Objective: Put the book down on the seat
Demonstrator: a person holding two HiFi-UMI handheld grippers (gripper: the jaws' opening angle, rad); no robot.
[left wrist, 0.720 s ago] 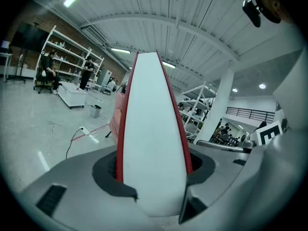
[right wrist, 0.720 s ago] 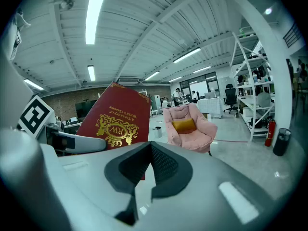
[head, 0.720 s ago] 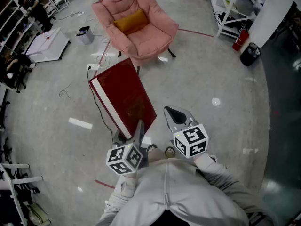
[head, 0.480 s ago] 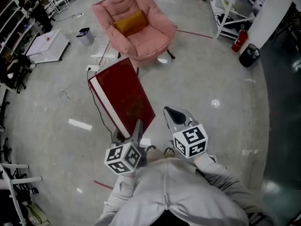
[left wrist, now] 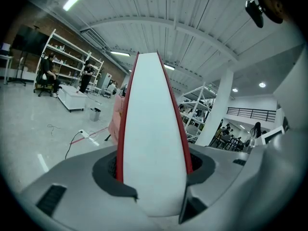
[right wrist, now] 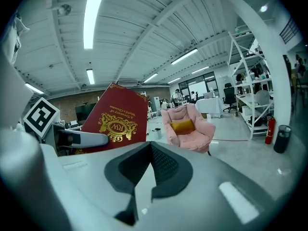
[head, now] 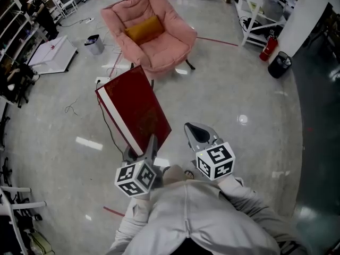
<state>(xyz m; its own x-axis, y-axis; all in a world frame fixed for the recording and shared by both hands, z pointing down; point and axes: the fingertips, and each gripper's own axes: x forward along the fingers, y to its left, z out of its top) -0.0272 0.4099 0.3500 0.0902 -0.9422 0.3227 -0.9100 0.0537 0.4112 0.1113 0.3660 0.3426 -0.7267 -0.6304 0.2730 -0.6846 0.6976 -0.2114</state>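
A large dark red book (head: pixel 133 109) with gold print on its cover (right wrist: pixel 115 124) is held above the floor. My left gripper (head: pixel 140 152) is shut on its lower end. In the left gripper view the white page edge of the book (left wrist: pixel 153 143) fills the gap between the jaws. My right gripper (head: pixel 200 133) is just right of the book, shut and holding nothing, with its jaws meeting at the tip (right wrist: pixel 150 150). A pink armchair (head: pixel 151 31) with an orange cushion (head: pixel 142 28) on its seat stands a few steps ahead.
A cable and a power strip (head: pixel 102 81) lie on the floor in front of the armchair. A grey bin (head: pixel 94 42) and a white flat box (head: pixel 50 52) are at the left. White shelving (head: pixel 255 15), a red fire extinguisher (head: pixel 268 47) and a black bin (head: pixel 280 65) stand at the right.
The left gripper and the book have drifted slightly left and forward. The armchair sits a little lower in the view. The right gripper has hardly moved.
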